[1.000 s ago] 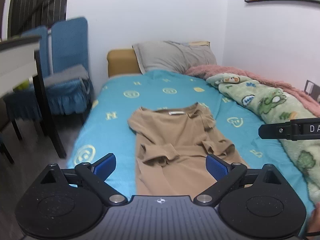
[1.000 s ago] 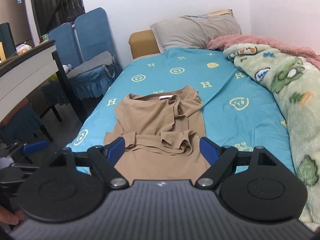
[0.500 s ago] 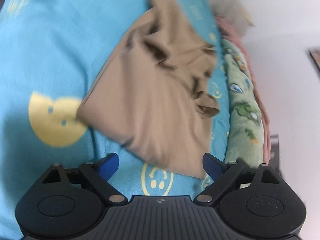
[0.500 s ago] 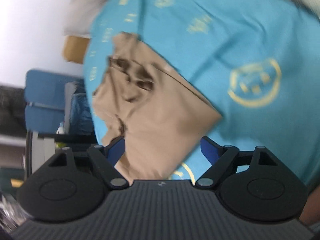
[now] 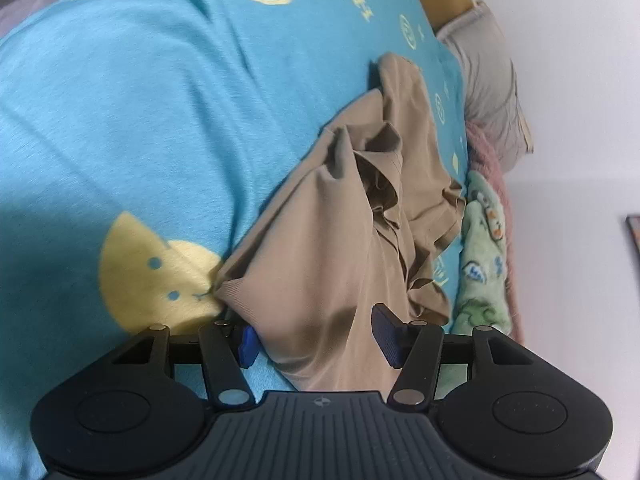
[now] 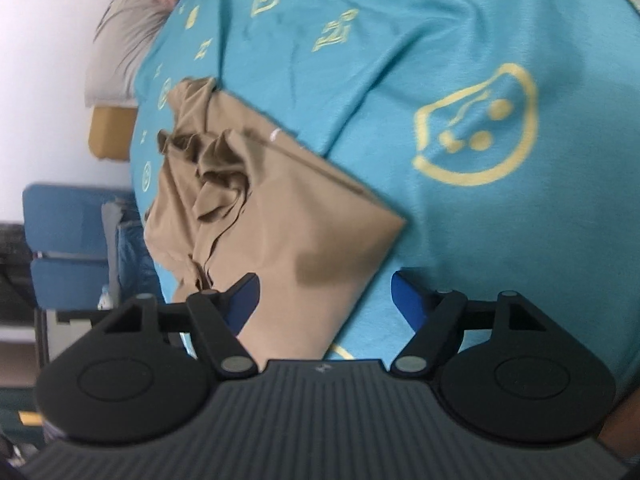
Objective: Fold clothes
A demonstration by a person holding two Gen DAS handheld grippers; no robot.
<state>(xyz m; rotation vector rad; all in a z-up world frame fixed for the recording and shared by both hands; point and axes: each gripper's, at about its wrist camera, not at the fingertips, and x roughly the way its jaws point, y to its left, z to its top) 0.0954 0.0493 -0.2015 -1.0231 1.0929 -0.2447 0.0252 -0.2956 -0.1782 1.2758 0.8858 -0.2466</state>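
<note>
Moved since earlier frames: both grippers have dropped from a level look down the bed to the near hem of the garment, each rolled sideways; a second ago they hung well back from it.
Task thing: tan short-sleeved knit top [image 5: 328,248], lying lengthwise on the turquoise bedsheet with yellow smiley prints [image 5: 120,128], collar toward the grey pillow [image 5: 492,80], sleeves bunched in over the chest, lower body smooth.
Left gripper [image 5: 316,338]: fingers spread, blue pads either side of the hem corner; cloth lies between them, not pinched as far as shown.
Right gripper [image 6: 326,300]: fingers spread; left pad [image 6: 244,300] over the cloth edge, right pad over bare sheet; the other hem corner [image 6: 394,226] sits just ahead of the gap.
Step in hand (judged): lining up on the two hem corners for a grasp, likely to carry the hem toward the collar.
Next move calls for: pads closing on both layers at each corner, both sides level; thin knit may slip or catch the sheet with it.
Left view only: green cartoon-print fleece blanket [image 5: 480,264] and pink blanket along the wall side; ribbed hem texture up close.
Right view only: blue padded chairs [image 6: 68,240] beside the bed; straight side seam of the top; part of the person's hand at lower right.
Unclear: whether either pad touches cloth.
</note>
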